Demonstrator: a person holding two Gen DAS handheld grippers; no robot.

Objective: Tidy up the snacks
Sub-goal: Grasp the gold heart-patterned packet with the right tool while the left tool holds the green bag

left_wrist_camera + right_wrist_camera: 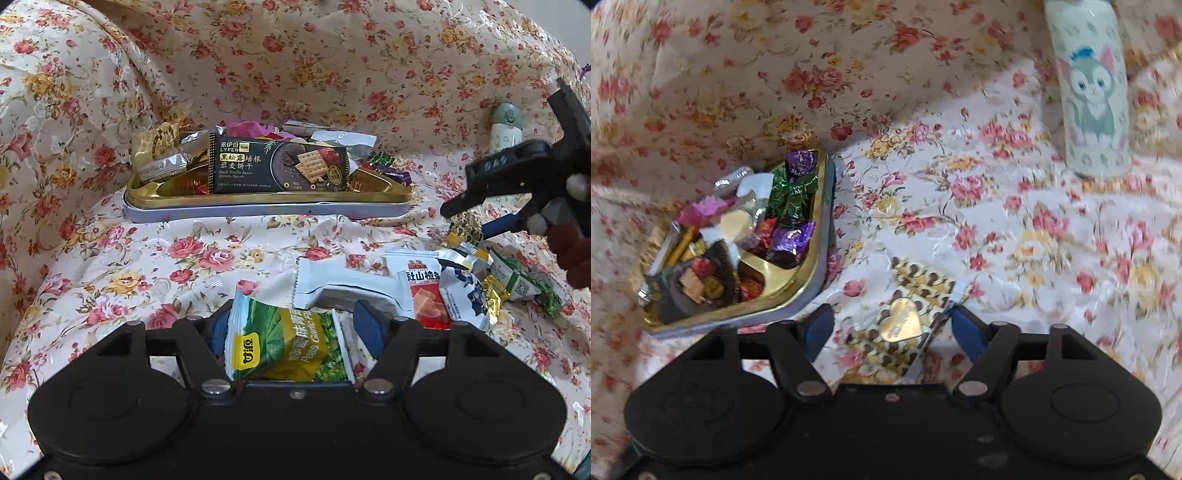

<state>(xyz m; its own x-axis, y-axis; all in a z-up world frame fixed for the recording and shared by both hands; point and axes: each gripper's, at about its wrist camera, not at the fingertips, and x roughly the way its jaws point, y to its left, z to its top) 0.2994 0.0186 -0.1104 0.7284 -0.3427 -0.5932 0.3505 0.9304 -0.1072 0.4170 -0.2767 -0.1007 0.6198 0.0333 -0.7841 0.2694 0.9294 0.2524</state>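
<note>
Green foil first: pea packet (288, 343) lying flat on the floral cloth (207, 254), low in the left view, right between the blue pads of the left tool (293, 325). Tool spread, pads flanking the packet with no visible squeeze on it. Probably lined up this way for a pinch across the narrow width, so as to lift without crushing.

Just right of it in the same view, a loose heap not yet sorted: white packet (347, 288), red-and-white hawthorn packet (424, 295), a blue-and-white one and some green-and-gold ones overlapping at the right edge.

Upper middle of the left view: tin (258, 212), gold inside, pale lavender outside, already heaped. Black biscuit pack (277, 166) propped upright across the front, likely because too long to lie flat inside; gold and silver sachets leaning at the left end behind it. From the right view, same tin at middle left, showing a divider: purple candies (790, 243) and green ones in the far compartment, pink wrappers and sachets piled beyond the biscuit pack, some bare gold floor left near the front corner.

Lower middle of the right view: heart packet (905, 325), brown-and-cream pattern with a gold heart, flat on the cloth just beside the tin, bracketed by the right tool (892, 321). Tool also spread; far pad near the packet's corner, near pad clearly apart, so not pinching. Judged next in line for the tin.

Upper right of that view: cartoon-printed bottle (1093, 96), standing well apart from the snacks.
</note>
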